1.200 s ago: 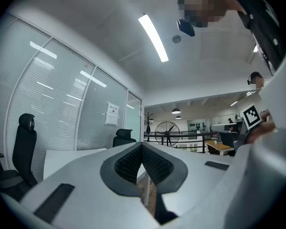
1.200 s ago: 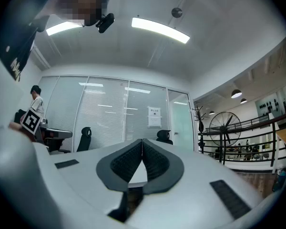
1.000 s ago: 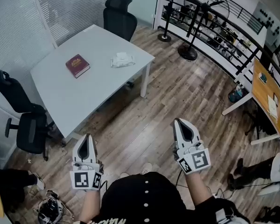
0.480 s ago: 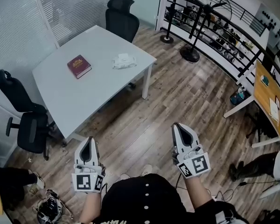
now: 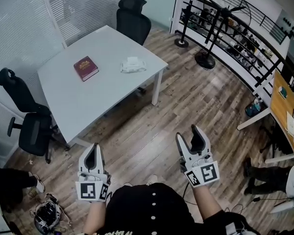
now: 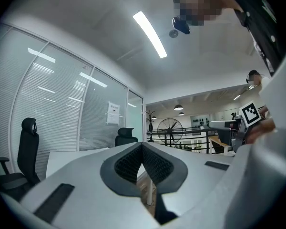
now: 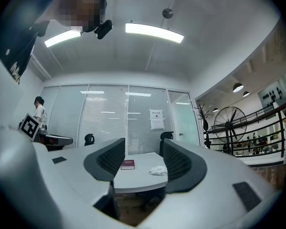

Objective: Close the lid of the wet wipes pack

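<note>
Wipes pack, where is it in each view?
Head view: pack upper left, on the table, right of the book.
Left gripper view: not in it.
Right gripper view: low centre, right of the book.
Shared landmark: the black chair behind the table.

An office: white meeting table (image 5: pixel 88 102), black swivel chairs (image 5: pixel 133 22), blinded glass partitions (image 5: pixel 83 6).

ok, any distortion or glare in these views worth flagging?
Head view: fisheye warp toward the edges, even light, sharp. Left gripper view: round vignette, ceiling strip light blown out. Right gripper view: same vignette, glaring ceiling lights, wet wipes pack tiny.
</note>
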### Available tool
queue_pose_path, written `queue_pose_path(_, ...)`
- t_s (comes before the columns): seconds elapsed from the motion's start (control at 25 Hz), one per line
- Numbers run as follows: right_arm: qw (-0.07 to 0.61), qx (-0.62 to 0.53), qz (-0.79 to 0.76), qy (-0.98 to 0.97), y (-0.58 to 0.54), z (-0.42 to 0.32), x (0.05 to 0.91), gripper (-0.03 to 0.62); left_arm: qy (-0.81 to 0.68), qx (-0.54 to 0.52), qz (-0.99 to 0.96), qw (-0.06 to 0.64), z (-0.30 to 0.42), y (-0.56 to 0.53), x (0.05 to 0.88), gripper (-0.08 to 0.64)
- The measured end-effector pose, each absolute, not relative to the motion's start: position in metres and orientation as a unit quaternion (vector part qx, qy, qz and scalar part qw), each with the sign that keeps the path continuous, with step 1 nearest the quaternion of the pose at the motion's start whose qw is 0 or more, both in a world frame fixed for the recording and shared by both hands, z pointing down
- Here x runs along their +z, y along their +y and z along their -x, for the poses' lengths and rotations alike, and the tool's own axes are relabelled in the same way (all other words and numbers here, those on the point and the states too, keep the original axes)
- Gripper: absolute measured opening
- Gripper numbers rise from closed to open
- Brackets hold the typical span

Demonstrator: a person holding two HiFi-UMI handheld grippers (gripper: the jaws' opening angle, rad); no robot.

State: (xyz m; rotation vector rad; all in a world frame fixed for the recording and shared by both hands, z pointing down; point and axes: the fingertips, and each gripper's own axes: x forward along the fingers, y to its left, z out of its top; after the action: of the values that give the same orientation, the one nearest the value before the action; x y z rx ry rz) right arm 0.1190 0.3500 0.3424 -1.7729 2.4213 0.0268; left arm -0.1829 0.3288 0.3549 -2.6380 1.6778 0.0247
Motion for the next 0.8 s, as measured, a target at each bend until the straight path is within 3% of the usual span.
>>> queue_pose_path(0.8,0.066,-0.008,0.574,0.816,0.301,-0.162,0.359,0.232,0.550,0.004,0.835,0.000,0.135,0.292,0.369,0.006)
